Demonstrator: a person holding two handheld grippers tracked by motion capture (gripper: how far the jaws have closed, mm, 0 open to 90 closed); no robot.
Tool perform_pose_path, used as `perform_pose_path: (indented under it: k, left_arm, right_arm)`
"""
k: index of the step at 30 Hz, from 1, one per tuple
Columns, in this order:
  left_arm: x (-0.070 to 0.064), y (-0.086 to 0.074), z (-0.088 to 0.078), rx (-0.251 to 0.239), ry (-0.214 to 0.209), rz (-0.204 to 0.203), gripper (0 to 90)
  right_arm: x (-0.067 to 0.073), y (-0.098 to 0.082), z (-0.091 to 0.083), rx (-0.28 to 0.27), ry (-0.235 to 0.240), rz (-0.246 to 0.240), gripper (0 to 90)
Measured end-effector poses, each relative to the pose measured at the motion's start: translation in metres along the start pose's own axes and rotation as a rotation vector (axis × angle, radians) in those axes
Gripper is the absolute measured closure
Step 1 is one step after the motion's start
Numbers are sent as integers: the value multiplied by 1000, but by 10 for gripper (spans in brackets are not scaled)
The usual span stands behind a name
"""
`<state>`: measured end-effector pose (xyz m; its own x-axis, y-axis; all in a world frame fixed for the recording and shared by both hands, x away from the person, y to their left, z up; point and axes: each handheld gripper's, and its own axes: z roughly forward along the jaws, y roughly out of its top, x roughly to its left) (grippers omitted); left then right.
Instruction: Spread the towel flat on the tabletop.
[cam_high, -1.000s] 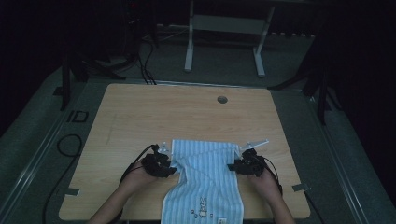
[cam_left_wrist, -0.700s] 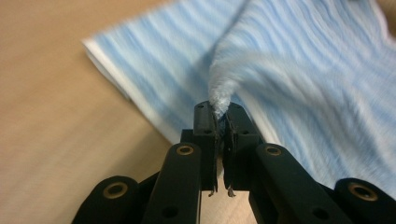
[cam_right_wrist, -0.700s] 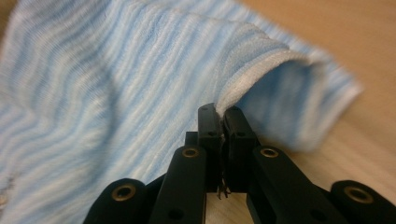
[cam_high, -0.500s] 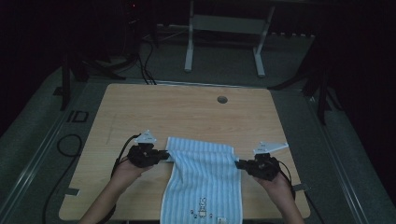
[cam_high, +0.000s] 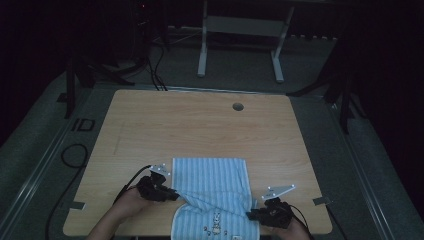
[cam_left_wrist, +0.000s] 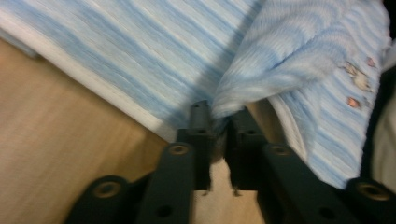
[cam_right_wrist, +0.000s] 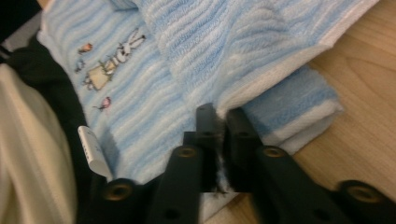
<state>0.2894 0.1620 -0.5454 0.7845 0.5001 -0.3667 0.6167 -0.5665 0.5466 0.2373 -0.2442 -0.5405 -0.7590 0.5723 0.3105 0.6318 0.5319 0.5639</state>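
Towel (cam_high: 212, 192), blue striped, lies at the near edge of the table (cam_high: 200, 125), its near end hanging over the edge. Left gripper (cam_high: 167, 192) is clamped on a bunched fold at the towel's left side; in the left gripper view the cloth sits pinched between the jaws, which have just been opening slightly with the towel between them. Right gripper (cam_high: 252, 216) is clamped on the white hem at the right near corner; its jaws have also just been easing open, cloth between the pads. Looks like a fold in progress, near end coming up over the far part. To do it well: keep both pinches firm so neither hem slips, lift both sides evenly, carry them level so the edge stays straight, line up the hems before letting go, and watch the loose fold bunching near the left grip
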Motion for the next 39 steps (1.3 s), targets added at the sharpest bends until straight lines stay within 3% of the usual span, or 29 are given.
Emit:
perform_pose_path:
  k: [3, 4, 6, 9, 11, 13, 14, 16, 18, 19, 21, 23, 26, 29, 30, 32, 33, 35, 37, 39]
  left_arm:
    - [1, 3, -15, -37, 53, -8, 654]
    - [2, 5, -22, -61, 75, -11, 607]
    - [4, 9, -37, -113, 116, -14, 592]
    - [7, 20, -51, -148, 157, -13, 601]
    - [9, 27, -57, -158, 183, -5, 601]
    - [14, 33, -63, -202, 188, -32, 601]
    - [16, 35, -62, -204, 187, -43, 612]
    - [19, 38, -53, -186, 180, -55, 612]
    - [21, 41, -38, -152, 177, -61, 612]
    - [22, 41, -30, -134, 180, -67, 612]
    - [24, 42, -16, -112, 175, -77, 612]
    - [26, 42, -4, -77, 197, -65, 639]
    - [29, 42, 9, -58, 223, -41, 635]
    - [30, 42, 12, -73, 237, -35, 604]
    - [29, 43, 12, -73, 252, -29, 604]
    - [28, 42, 13, -70, 269, -17, 608]
    - [27, 43, 13, -61, 279, -16, 640]
    - [28, 42, 12, -58, 290, -18, 790]
    - [32, 42, 12, -72, 292, -35, 854]
    - [37, 44, 12, -89, 302, -37, 854]
  right_arm:
    - [-2, 5, -10, 8, -18, -16, 637]
    - [-8, 14, -27, -36, -28, -4, 612]
    - [-10, 18, -33, -53, -38, -2, 603]
    - [-16, 40, -54, -127, -139, -32, 682]
    - [-20, 57, -56, -151, -161, -56, 716]
    - [-23, 70, -51, -163, -184, -69, 749]
    - [-30, 85, -38, -157, -176, -62, 756]
    - [-33, 90, -30, -149, -174, -53, 755]
    - [-37, 97, -13, -130, -201, -59, 721]
    - [-44, 102, 1, -115, -238, -40, 720]
    - [-49, 103, 8, -107, -260, -35, 706]
    - [-58, 106, 17, -79, -267, 3, 686]
    - [-60, 106, 29, -46, -251, -26, 532]
    - [-57, 101, 38, -31, -279, -54, 503]
    - [-56, 99, 41, -28, -283, -53, 517]
    - [-52, 96, 43, -39, -326, -73, 631]
    - [-50, 95, 43, -33, -348, -88, 662]
    - [-49, 95, 43, -23, -357, -98, 783]
    - [-51, 97, 43, -18, -355, -98, 826]
    - [-56, 99, 42, -24, -343, -85, 829]
